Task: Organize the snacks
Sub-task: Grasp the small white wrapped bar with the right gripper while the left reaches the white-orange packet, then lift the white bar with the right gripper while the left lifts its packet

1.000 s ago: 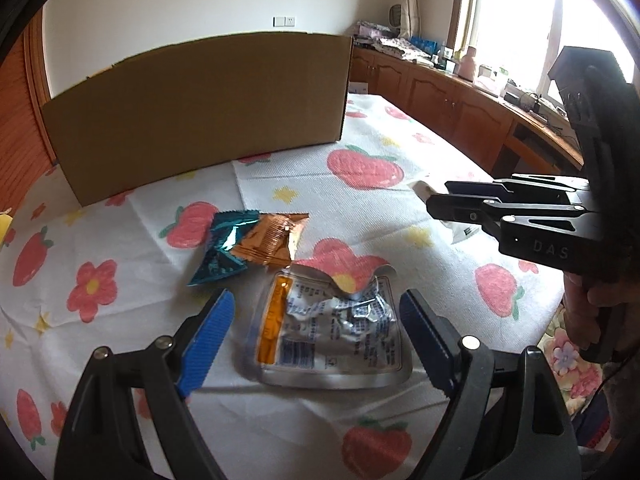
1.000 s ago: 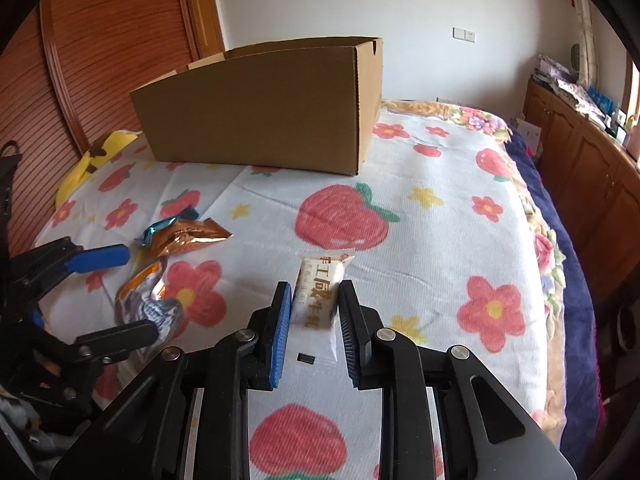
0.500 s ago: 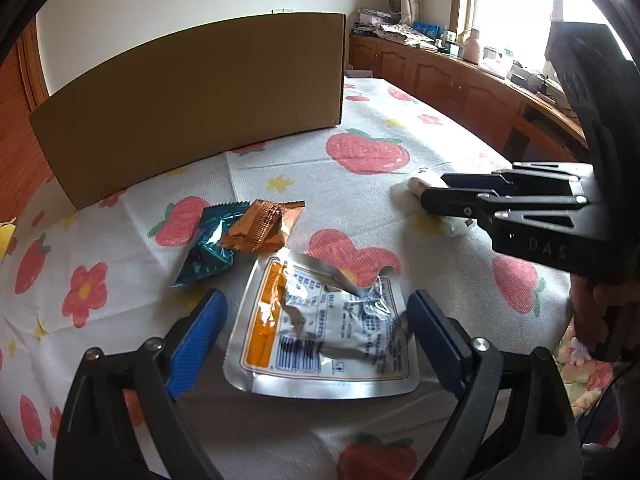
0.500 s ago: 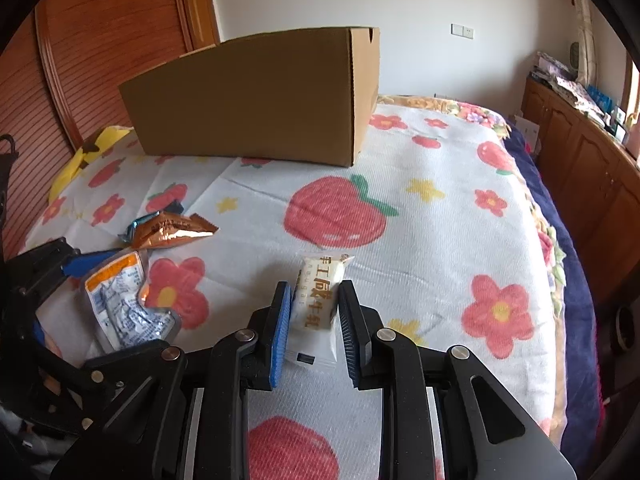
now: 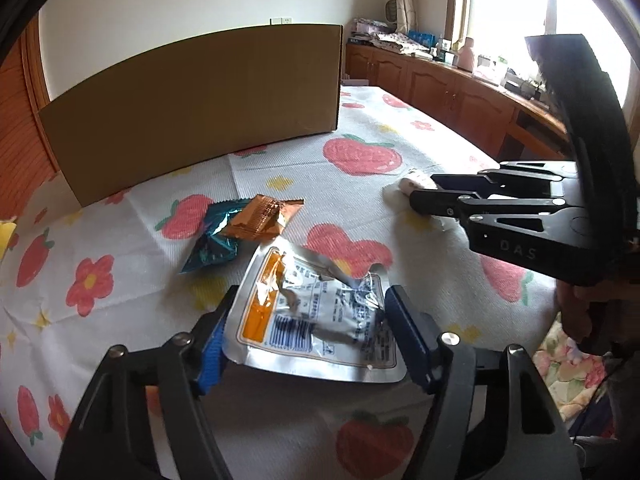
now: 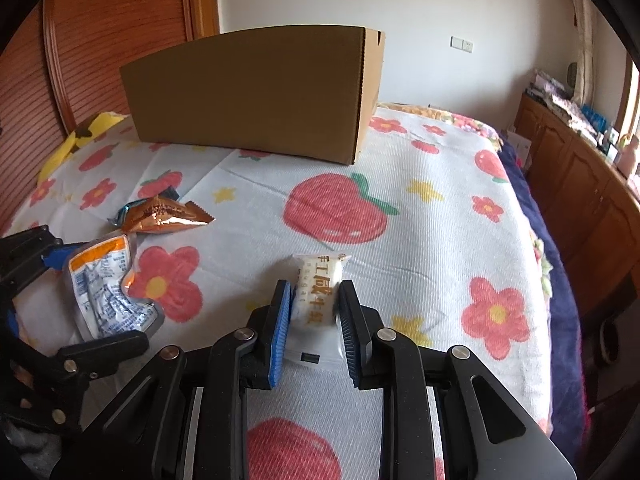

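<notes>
Two hand-held grippers, left [image 5: 310,330] clamping barcoded silver pouch [image 5: 316,316], right [image 6: 313,312] gripping white "nougat" packet [image 6: 318,292]

Bed covered by a white cloth [image 6: 420,240] printed with strawberries and flowers. Cardboard box [image 6: 256,92] stands far ahead of both grippers; orange packet [image 5: 262,220] overlaps teal packet [image 5: 214,240] just beyond the left gripper [image 5: 310,328]. Silver pouch [image 5: 316,316] lies between its fingers, white candy packet [image 6: 318,296] between the right gripper's [image 6: 314,312].
</notes>
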{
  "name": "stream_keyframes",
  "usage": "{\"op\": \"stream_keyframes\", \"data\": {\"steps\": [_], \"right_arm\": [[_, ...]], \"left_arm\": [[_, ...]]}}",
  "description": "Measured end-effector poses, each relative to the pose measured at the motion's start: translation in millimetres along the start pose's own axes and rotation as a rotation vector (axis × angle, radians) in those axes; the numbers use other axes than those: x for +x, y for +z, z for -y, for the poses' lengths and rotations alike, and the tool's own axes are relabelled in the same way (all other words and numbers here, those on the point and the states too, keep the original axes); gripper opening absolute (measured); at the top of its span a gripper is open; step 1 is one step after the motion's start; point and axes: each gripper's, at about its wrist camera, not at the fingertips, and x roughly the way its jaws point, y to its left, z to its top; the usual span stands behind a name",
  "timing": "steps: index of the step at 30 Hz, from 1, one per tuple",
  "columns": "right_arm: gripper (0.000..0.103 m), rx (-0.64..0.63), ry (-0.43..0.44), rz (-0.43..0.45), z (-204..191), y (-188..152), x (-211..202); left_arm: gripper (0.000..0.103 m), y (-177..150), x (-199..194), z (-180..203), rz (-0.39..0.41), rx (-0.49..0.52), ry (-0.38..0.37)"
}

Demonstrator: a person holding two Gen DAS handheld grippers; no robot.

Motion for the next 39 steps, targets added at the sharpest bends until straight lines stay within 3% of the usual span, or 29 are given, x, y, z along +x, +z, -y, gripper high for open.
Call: {"op": "stream_keyframes", "data": {"steps": [6, 11, 13, 23, 39], "right_arm": [[0.022, 0.01, 0.01, 0.001, 2, 0, 0], [0.022, 0.007, 0.007, 0.001, 3, 0, 1], [0.022, 0.005, 0.006, 0.001, 2, 0, 0], [0.022, 0.006, 0.006, 0.001, 2, 0, 1], [0.021, 0.003, 0.011, 0.005, 1, -1, -1]], "left_arm": [[0.055, -1, -11, -8, 0.021, -0.059, -0.045], [0.024, 1, -28, -11, 0.086, -0.077, -0.069], [0.02, 3, -33, -12, 0.099, -0.075, -0.081], [0.008, 5, -52, -8, 0.152, -0.072, -0.103], [0.007, 13, -77, -10, 0.216, -0.041, -0.045]]}}
